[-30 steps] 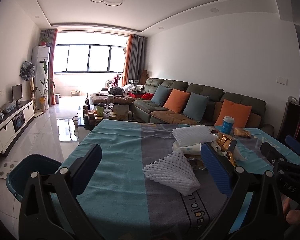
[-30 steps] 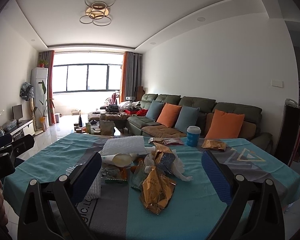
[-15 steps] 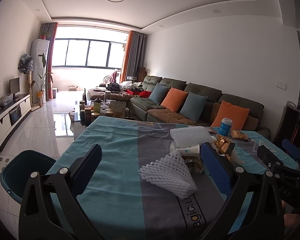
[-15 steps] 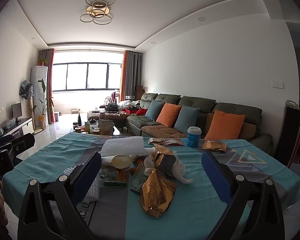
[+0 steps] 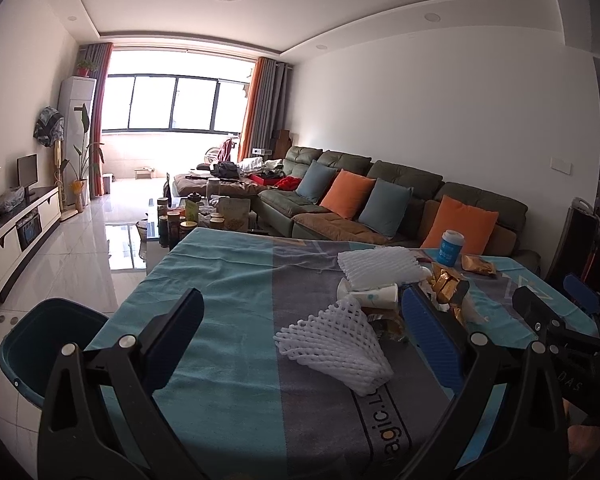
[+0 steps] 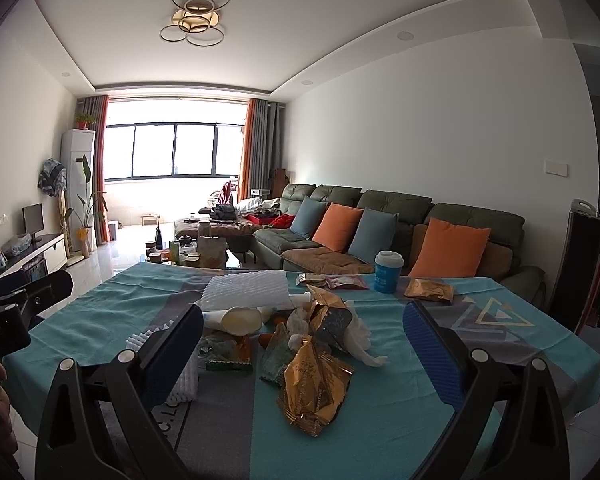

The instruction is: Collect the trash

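Note:
Trash lies heaped on a table with a teal and grey cloth [image 5: 228,280]. In the left wrist view a white foam net sleeve [image 5: 334,346] lies just ahead of my open left gripper [image 5: 300,328], which holds nothing. Behind it are a tipped paper cup [image 5: 374,294], a second foam sheet [image 5: 380,266] and gold wrappers [image 5: 446,282]. In the right wrist view my open, empty right gripper [image 6: 304,340] hovers over a crumpled gold wrapper [image 6: 314,384], with tissue [image 6: 360,336], a green wrapper [image 6: 228,360] and the foam sheet [image 6: 246,290] beyond.
A dark teal bin [image 5: 40,344] stands on the floor left of the table. A blue cup with a white lid [image 6: 388,272] and a gold packet [image 6: 428,290] sit at the far side. A green sofa [image 6: 380,220] with cushions lines the right wall.
Both views have shifted slightly; the left gripper has drifted a little so the foam net sits more central between its fingers. Both grippers stay open and empty.

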`<move>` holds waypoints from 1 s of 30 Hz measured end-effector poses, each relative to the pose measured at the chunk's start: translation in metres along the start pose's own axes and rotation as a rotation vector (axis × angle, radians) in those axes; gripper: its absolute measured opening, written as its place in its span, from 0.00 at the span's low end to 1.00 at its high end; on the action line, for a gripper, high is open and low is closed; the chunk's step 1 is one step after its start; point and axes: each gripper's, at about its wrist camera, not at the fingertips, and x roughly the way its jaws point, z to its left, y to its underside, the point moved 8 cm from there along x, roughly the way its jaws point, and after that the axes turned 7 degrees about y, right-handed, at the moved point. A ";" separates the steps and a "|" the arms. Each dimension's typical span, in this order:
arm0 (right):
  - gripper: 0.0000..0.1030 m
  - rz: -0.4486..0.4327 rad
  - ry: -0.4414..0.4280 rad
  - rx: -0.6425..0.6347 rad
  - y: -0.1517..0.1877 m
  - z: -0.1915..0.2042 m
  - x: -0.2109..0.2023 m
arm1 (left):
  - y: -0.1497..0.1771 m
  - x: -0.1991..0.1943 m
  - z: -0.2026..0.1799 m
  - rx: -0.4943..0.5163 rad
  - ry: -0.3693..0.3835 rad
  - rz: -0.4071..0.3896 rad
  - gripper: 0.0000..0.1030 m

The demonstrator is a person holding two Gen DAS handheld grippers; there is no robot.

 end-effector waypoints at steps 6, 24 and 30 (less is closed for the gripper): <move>0.94 0.040 0.007 0.002 0.005 -0.005 0.015 | 0.007 0.027 -0.017 0.035 0.037 0.080 0.95; 0.94 0.348 -0.041 0.003 0.058 -0.005 0.093 | 0.059 0.123 -0.031 0.047 0.048 0.387 0.95; 0.94 0.439 -0.075 0.011 0.077 -0.001 0.101 | 0.077 0.138 -0.029 0.033 0.040 0.469 0.95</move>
